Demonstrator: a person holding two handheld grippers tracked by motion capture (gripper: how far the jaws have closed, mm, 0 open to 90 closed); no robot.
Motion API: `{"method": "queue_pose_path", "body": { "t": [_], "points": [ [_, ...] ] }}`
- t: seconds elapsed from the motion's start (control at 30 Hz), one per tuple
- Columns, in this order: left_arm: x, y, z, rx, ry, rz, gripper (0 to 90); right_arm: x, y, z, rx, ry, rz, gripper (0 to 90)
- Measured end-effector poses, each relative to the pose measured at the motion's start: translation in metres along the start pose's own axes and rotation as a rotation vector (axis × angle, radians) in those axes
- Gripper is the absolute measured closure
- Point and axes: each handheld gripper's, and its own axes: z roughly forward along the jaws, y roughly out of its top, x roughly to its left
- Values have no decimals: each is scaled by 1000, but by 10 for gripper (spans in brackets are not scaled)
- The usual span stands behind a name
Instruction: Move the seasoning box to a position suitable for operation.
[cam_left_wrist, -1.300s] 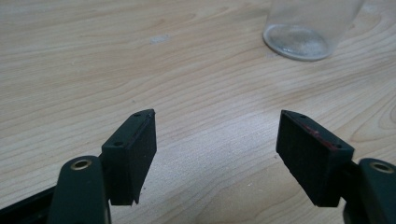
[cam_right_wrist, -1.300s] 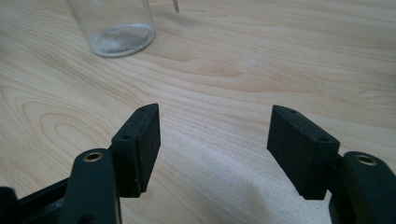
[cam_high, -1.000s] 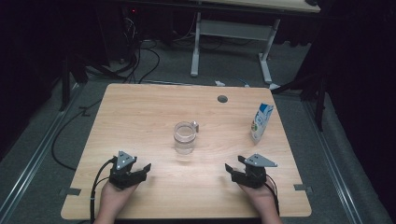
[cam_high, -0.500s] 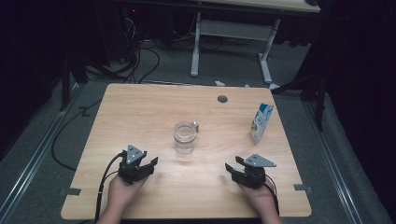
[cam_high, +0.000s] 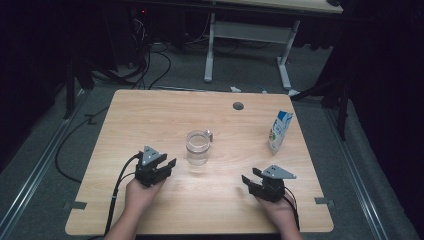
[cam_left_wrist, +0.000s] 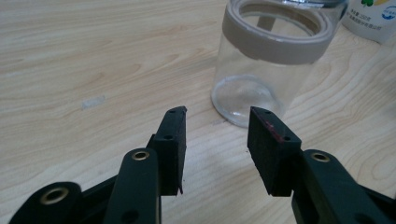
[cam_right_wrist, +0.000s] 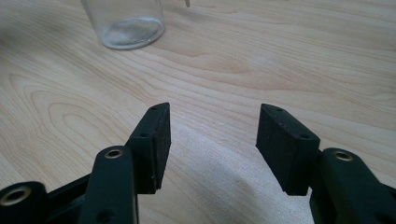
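A light wooden worktop (cam_high: 150, 120) carries two things. A clear glass jar (cam_high: 197, 148) stands near its middle. A small carton (cam_high: 280, 131) stands toward the right edge.

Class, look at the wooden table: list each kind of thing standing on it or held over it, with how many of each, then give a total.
Clear glass jars: 1
Cartons: 1
Hand-held grippers: 2, left gripper and right gripper
Total: 4

The worktop (cam_high: 150, 120) is pale, matt wood grain; the jar (cam_left_wrist: 261, 70) is clear and glossy, with a matt beige band.
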Motion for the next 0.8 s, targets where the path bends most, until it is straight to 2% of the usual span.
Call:
{"method": "queue_pose_path", "body": {
  "t": [0.13,0.3,0.43,0.5,0.53,0.6,0.73,0.8],
  "points": [
    [-2,7,8,15,8,29,567,1,0,0,-1,1,-4,450],
    [-4,15,15,-1,31,60,574,1,0,-1,-4,2,-9,451],
    [-3,20,19,-22,21,51,575,0,0,-1,-10,3,-7,450],
    [-2,21,21,-14,17,43,578,0,0,-1,-9,3,-3,450],
    [0,23,24,7,17,32,587,0,0,-1,-10,3,-4,450],
    [2,25,27,6,9,16,631,0,0,-1,-11,3,-3,449],
    [4,29,32,2,15,17,690,-1,0,-1,-12,3,-3,449],
    [5,32,37,-1,24,27,761,-1,0,-2,-13,3,-3,449]
  ]
}}
